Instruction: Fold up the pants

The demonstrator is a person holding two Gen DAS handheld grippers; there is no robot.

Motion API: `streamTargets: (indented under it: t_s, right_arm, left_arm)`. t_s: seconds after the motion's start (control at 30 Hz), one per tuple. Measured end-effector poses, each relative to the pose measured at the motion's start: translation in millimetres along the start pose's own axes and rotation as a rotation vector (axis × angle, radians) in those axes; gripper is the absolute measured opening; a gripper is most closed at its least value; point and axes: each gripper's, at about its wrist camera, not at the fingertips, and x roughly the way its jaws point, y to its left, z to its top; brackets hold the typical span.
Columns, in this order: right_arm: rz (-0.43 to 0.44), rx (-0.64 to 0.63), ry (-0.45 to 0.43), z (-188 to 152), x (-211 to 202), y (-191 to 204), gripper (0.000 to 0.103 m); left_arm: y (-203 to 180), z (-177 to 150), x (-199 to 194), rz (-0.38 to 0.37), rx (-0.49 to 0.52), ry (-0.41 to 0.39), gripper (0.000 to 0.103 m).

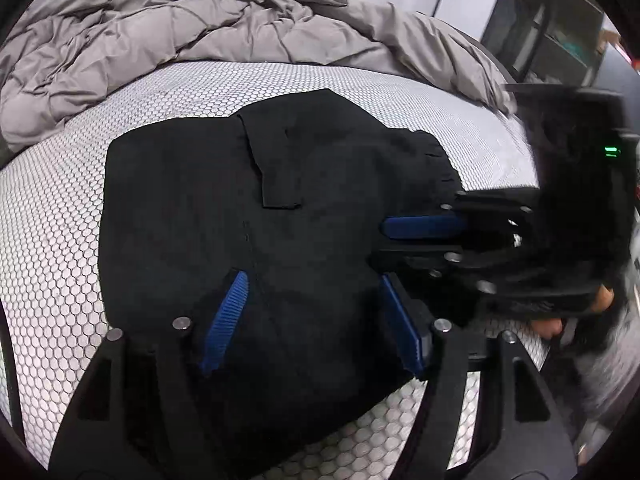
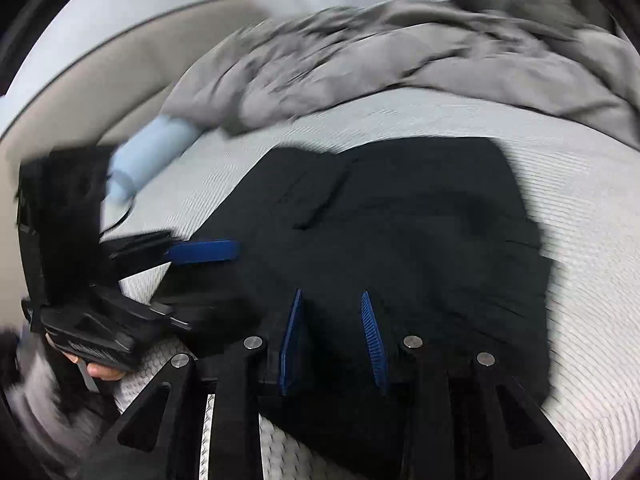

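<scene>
Low in the left wrist view, the left tongs stand open over the folded black pants, pads apart and gripping nothing. Low in the right wrist view, the right tongs stand narrowly parted above the same pants; heavy blur hides any contact. The pants lie on the white bed. Behind, a crumpled grey duvet. Only the right view shows a pale blue roll at upper left.

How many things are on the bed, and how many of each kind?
Black pants: 1
Grey comforter: 1
Light blue roll: 1
Grippers: 2, left gripper, right gripper
Total: 5
</scene>
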Motion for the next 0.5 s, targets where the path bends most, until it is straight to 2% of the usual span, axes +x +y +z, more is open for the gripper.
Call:
streamTargets:
  t_s: [0.1, 0.13, 0.17, 0.2, 0.27, 0.37, 0.43, 0.5]
  right_arm:
    - [-0.066, -0.062, 0.038, -6.7, 3.8, -3.0, 0.031]
    - [-0.179, -0.101, 0.046, -11.8, -3.9, -5.2, 0.031]
    - [-0.258, -0.131, 0.035, -17.3, -11.8, -9.2, 0.026]
    - [-0.271, -0.141, 0.021, -22.1, -20.4, -14.7, 0.025]
    - [-0.282, -0.105, 0.006, -30.5, -38.9, -27.5, 0.027]
    - [-0.272, -0.085, -0.029, -24.6, -46.9, -23.6, 0.03]
    - [-0.215, -0.079, -0.065, -18.5, -49.9, -11.4, 0.031]
    - [-0.17, -0.096, -0.079, -14.9, -48.3, 4.6, 0.034]
  left_arm:
    - [-0.4, -12.1, -6.8, 0.064, 0.052, 0.015, 0.065]
    - [0.8, -18.8, -9.5, 0.082, 0.068, 0.024, 0.065]
    - [3.1, -24.0, -12.2, 0.089, 0.073, 0.023, 0.065]
    - [10.7, -29.9, -13.9, 0.088, 0.071, 0.016, 0.065]
    - [13.6, -34.3, -19.6, 0.097, 0.068, 0.003, 0.065]
    - [10.3, -35.0, -36.3, 0.091, 0.04, -0.035, 0.065]
    - [0.5, -26.8, -42.1, 0.058, 0.052, -0.083, 0.065]
    - [-11.9, -20.3, -34.7, 0.046, 0.092, -0.084, 0.065]
